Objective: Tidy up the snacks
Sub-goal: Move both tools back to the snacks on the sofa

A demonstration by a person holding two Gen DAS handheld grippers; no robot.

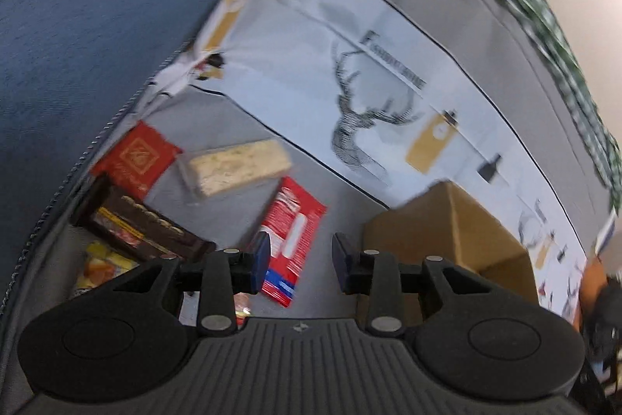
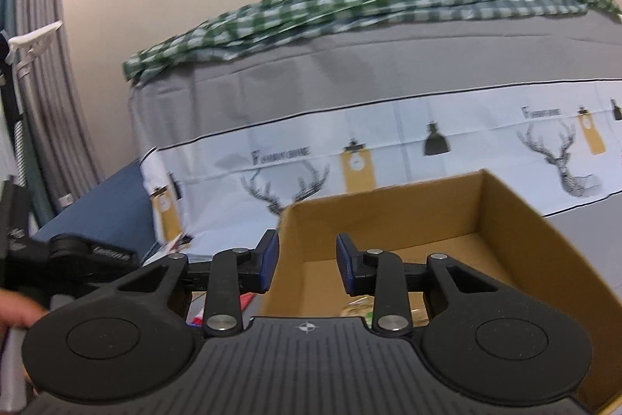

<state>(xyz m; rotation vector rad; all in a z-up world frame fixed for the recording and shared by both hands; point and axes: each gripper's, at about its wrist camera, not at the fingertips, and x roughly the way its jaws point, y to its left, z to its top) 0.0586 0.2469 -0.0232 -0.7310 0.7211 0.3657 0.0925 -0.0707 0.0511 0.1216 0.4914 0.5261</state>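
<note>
Snacks lie loose on the grey cloth: two red packets, one pale bar, one dark bar, one yellow packet, beside one cardboard box. Left gripper hangs over them, jaws parted and empty. Right gripper is likewise parted and empty above the box.

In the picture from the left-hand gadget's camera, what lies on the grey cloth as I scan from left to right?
Yellow-orange packet → dark brown chocolate pack → beige bar in clear wrap → red-and-white wrapper → cardboard box. The orange-red packet sits above the brown pack, so its place is unclear.

Matt cardboard box — glossy wrappers
</note>
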